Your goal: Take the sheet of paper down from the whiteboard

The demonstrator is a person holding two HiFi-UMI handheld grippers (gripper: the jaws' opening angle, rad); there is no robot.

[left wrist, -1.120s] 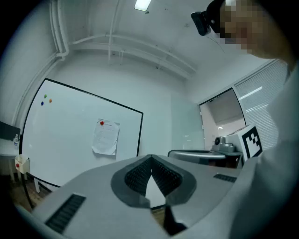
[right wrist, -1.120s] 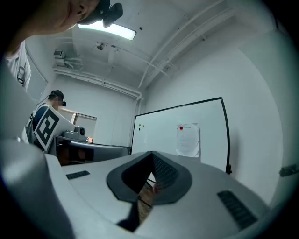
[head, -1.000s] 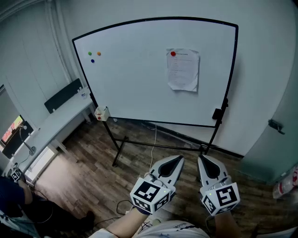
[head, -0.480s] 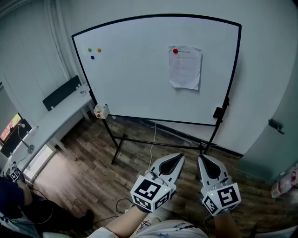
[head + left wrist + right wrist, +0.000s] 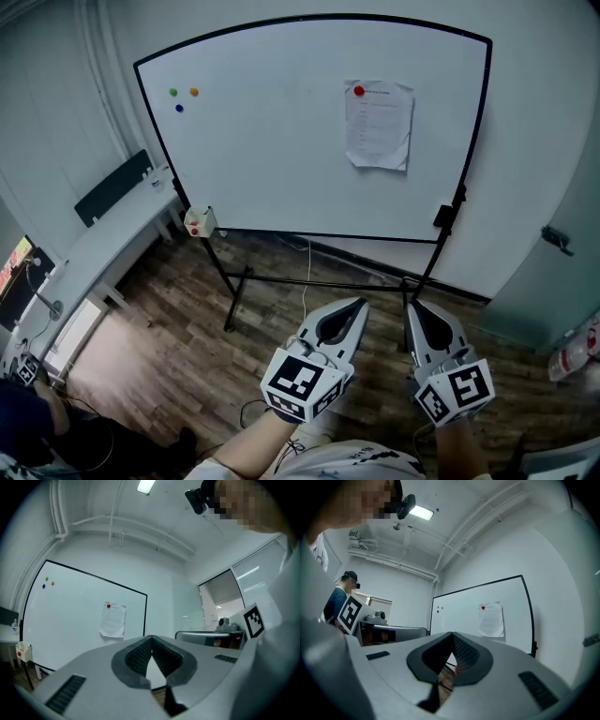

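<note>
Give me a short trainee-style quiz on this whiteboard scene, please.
1. True or false: the sheet of paper hangs on the whiteboard.
2. Which colour magnet pins it? A red, B blue, C green.
3. Fill in: the jaws of the left gripper and the right gripper are both ____.
Key: 1 true; 2 A; 3 shut.

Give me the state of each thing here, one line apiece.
sheet of paper: up on the whiteboard, held by a red magnet at its top.
left gripper: jaws shut, empty, away from the board.
right gripper: jaws shut, empty, away from the board.
three small magnets: stuck at the board's upper left.
</note>
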